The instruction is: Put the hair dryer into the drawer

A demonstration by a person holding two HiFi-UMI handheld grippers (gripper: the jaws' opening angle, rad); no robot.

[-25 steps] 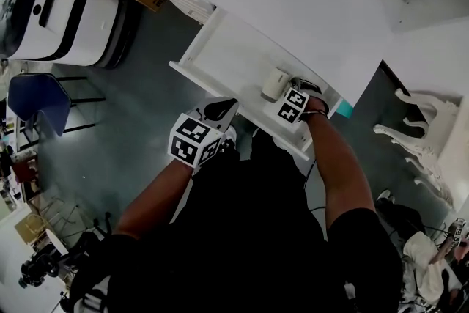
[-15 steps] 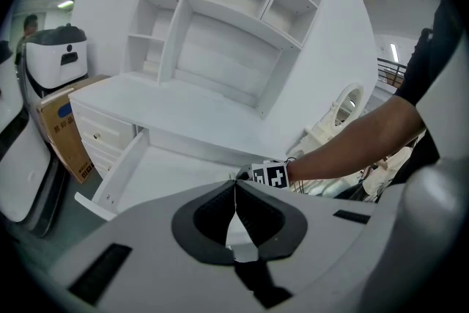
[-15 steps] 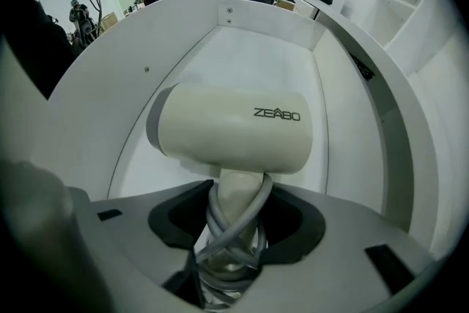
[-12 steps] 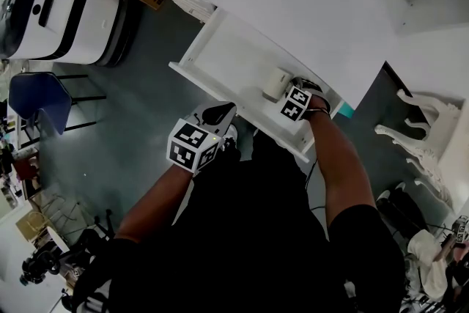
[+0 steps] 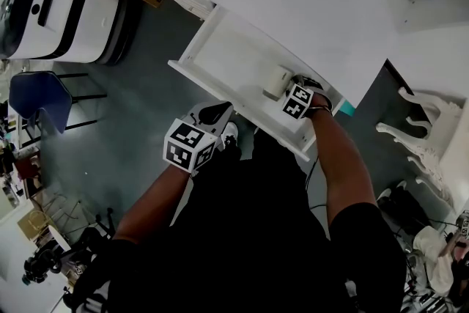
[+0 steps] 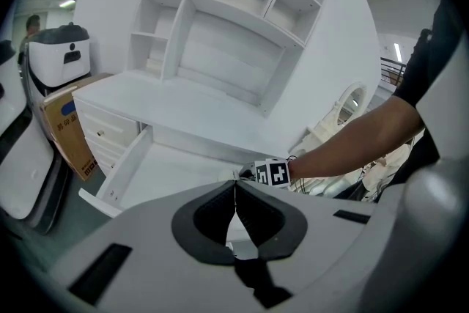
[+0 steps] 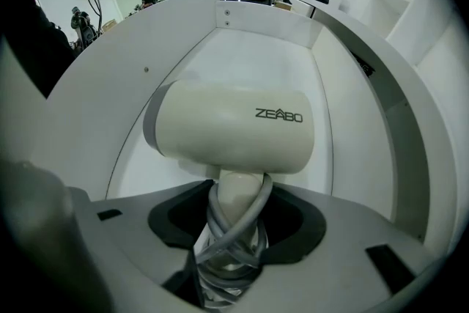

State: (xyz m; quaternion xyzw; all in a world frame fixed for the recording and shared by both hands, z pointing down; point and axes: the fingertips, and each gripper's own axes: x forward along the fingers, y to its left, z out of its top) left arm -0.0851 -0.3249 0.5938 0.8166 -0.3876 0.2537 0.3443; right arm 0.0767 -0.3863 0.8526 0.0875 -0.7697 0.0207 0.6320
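Clamping hair dryer (image 7: pixel 231 130) handle w/ R gripper (image 7: pixel 227 231); barrel crosswise in drawer (image 7: pixel 245 55).

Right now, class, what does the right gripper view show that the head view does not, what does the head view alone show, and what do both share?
Only the right gripper view: the right gripper with jaws shut on the handle of the hair dryer, a grey cord wound round that handle, and ZEABO printed on the barrel. Only the head view: the left gripper in front of the drawer, outside it, and a blue chair on the floor. Both: the cream hair dryer in the open white drawer.
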